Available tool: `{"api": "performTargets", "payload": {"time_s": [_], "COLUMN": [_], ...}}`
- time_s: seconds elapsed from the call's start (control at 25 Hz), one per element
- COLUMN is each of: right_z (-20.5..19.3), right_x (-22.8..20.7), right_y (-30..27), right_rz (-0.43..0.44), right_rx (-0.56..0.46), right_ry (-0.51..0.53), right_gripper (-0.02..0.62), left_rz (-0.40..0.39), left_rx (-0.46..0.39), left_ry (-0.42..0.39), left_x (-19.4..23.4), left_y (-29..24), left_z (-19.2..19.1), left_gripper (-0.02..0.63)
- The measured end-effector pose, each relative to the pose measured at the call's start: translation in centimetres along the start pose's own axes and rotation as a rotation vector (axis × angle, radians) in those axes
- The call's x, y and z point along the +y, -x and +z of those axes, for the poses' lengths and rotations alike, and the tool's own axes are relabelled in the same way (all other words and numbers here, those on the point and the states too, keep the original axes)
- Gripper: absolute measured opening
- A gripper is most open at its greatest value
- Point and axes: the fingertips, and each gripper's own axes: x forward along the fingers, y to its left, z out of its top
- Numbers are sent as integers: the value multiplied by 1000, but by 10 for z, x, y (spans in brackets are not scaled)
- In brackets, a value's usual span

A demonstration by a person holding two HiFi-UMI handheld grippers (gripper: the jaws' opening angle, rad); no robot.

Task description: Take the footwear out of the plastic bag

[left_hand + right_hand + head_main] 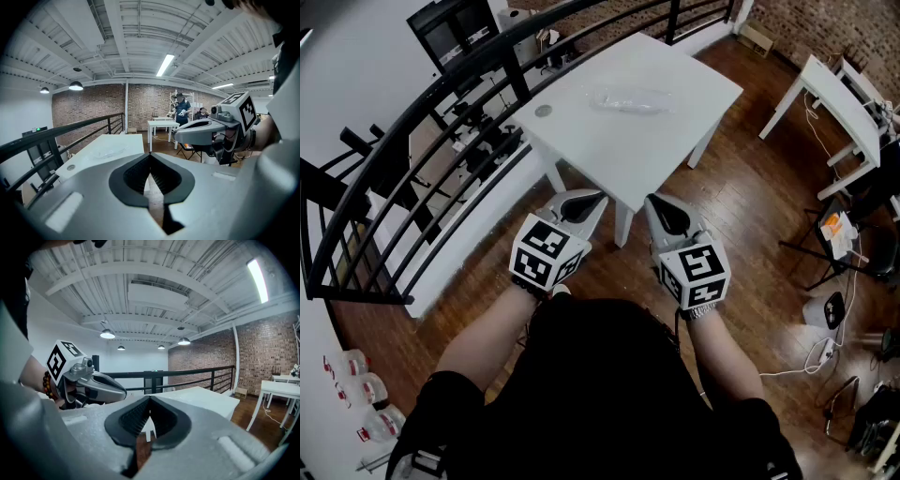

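The grey left gripper (579,204), one of two, hangs clenched and empty just short of the near corner of the single white square table (609,150). One clear crumpled plastic bag (628,99) lies well ahead, near the table's far edge, its contents indistinct. The grey right gripper (666,214) is clenched empty too.

Plastic bag (628,98) lies on the table (684,141), toward its far side. A small round disc (544,111) sits on the same top near the left corner. The railing (422,122) runs along the table's left side. A second table (834,94) stands well apart to the right. The left gripper (586,202) and right gripper (661,208) are side by side before the table's near corner, short of it.
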Motion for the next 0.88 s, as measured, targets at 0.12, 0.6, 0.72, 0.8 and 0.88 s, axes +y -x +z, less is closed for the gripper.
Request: {"api": "performTargets", "payload": {"time_s": [0.12,0.6,0.72,0.8,0.88], "right_z": [1,4,10,15,19], "right_x": [-7,-44,-50,-51,-53], "right_y": [-4,-56,-82,-103,-123], "right_rz": [-3,-35,-44,-48,-55], "right_rx": [2,56,76,89,101], "right_ry": [0,27,32,36,37], "right_gripper": [-9,-9,-9,-9,-9], "left_rz": [0,-30,-44,-52,-62], "left_rx": [0,-23,-26,-27,-25], "left_ry": [6,53,67,75,84], "left_x": [5,61,88,108,128], "left_y": [-7,-56,-65,-69,-73], "left_z": [2,9,12,13,12], "left_gripper": [15,15,15,15,15]}}
